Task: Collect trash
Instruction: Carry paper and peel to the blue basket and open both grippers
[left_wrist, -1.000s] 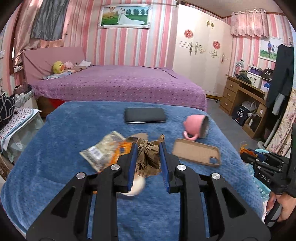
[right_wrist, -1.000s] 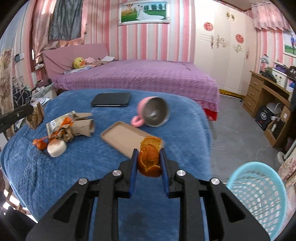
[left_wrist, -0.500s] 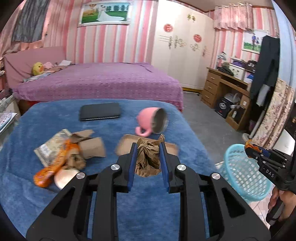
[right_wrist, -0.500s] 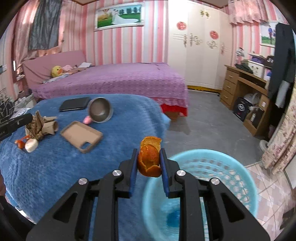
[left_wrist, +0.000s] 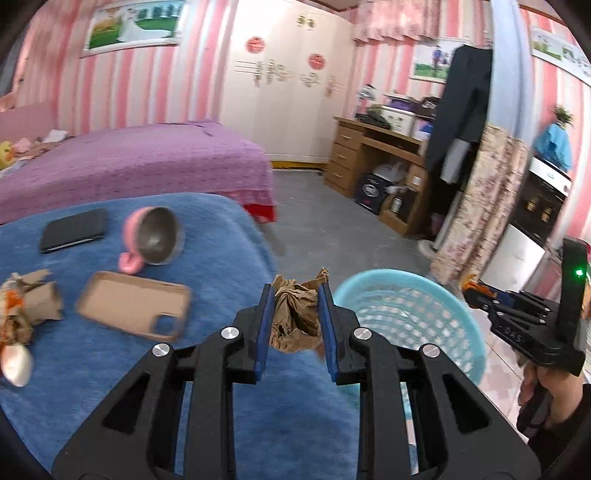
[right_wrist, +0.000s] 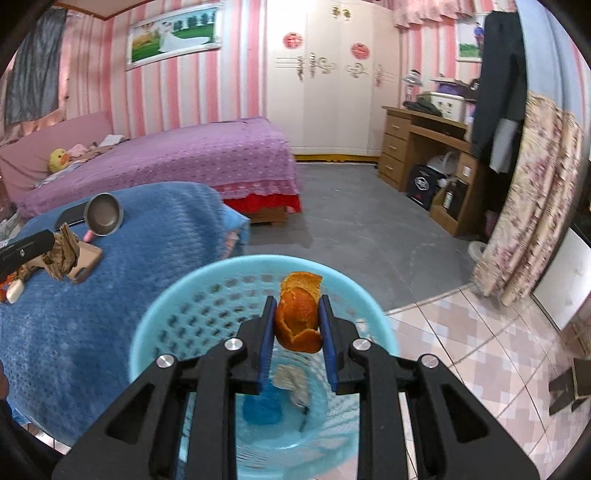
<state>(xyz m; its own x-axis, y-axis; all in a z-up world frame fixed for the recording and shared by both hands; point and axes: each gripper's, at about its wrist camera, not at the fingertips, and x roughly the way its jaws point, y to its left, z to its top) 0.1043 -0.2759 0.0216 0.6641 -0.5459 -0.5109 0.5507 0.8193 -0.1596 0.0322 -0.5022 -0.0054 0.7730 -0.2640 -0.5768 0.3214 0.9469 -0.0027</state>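
My left gripper is shut on a crumpled brown paper, held above the right edge of the blue-covered table, just left of the light blue basket. My right gripper is shut on an orange peel and hangs over the open basket, which holds a blue scrap and a pale wrapper at its bottom. More trash lies at the table's left: torn cardboard, an orange wrapper and a pale round piece.
On the table lie a tipped pink mug, a tan phone case and a black phone. A purple bed stands behind. A wooden desk and a floral curtain stand at the right. The basket sits on the floor beside the table.
Both grippers swung right from over the table toward the basket, each keeping its load. The right one went from the table's edge to above the basket; the left reached the table's right edge.
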